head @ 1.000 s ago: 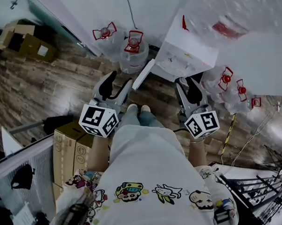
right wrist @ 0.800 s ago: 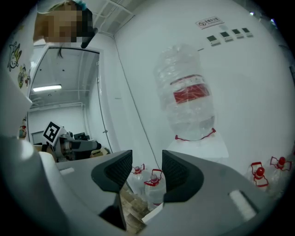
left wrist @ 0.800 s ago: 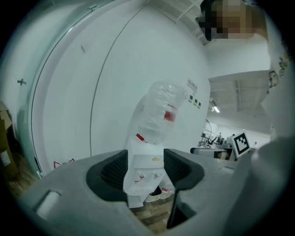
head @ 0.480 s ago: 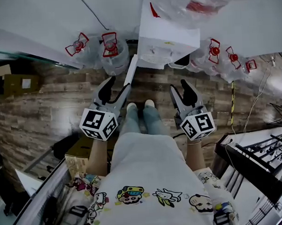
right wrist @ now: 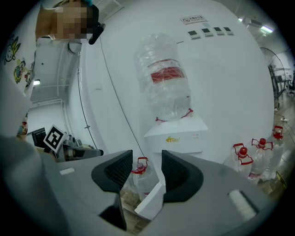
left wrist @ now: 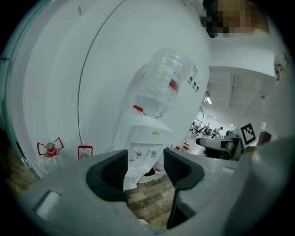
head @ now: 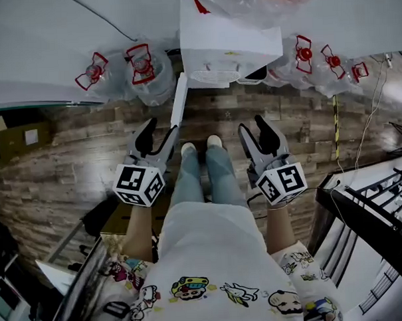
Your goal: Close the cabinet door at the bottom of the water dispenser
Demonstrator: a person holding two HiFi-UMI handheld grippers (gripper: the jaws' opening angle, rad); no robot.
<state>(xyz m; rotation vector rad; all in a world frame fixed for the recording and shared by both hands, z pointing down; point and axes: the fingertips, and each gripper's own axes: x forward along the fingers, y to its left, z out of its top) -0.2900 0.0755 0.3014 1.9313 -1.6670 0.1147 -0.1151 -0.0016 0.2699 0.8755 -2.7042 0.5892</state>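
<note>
Facing the water dispenser (head: 229, 39), a person holds left gripper (head: 161, 133) & right gripper (head: 253, 129) w/ jaws apart, both empty, as the cabinet door (head: 178, 101) juts open just ahead of the left one, untouched, so closing hasn't begun.

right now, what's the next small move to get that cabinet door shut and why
Probably nudge the left gripper rightward against the cabinet door. The door stands swung out from the water dispenser toward the person, its free edge just beside that open, empty gripper.
</note>
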